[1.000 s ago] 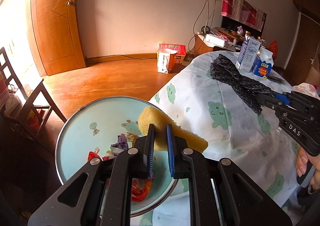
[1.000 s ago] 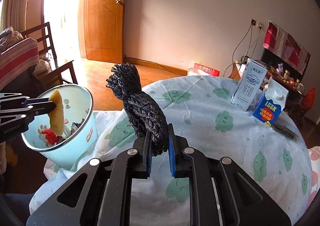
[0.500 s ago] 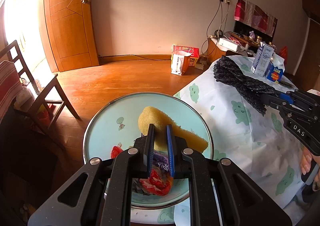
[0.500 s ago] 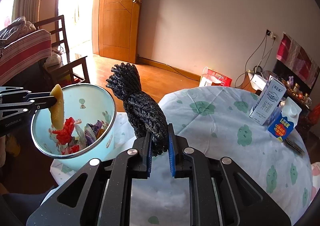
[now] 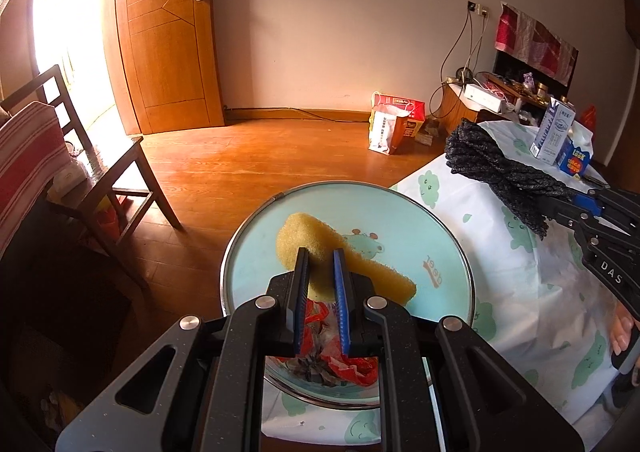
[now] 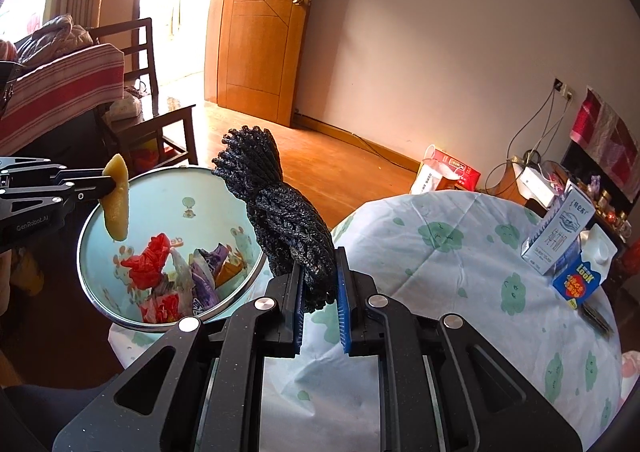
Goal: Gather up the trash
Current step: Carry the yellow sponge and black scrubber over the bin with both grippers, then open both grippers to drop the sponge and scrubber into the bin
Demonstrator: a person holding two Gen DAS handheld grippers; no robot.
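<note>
My left gripper (image 5: 319,256) is shut on a yellow sponge (image 5: 316,240) and holds it over the light-blue bin (image 5: 448,244); the right wrist view shows that gripper (image 6: 105,181) with the sponge (image 6: 117,198) hanging above the bin's (image 6: 168,192) left rim. Red, purple and clear wrappers (image 6: 176,272) lie in the bin. My right gripper (image 6: 319,264) is shut on a black braided bundle (image 6: 276,212), which stands up just right of the bin, at the table's near-left edge. From the left wrist view the bundle (image 5: 492,168) sticks out of that gripper (image 5: 560,200) over the tablecloth.
The round table (image 6: 460,292) wears a white cloth with green prints. A white carton (image 6: 558,228) and a blue carton (image 6: 580,276) stand at its far right. Left of the bin is a wooden chair (image 5: 100,172), with a striped cloth (image 6: 60,92) nearby. Paper bags (image 5: 394,126) sit on the floor.
Both grippers have swung left across the room with their loads. The bin now sits centred under my left gripper's sponge, and more of its inside shows in the right wrist view.
</note>
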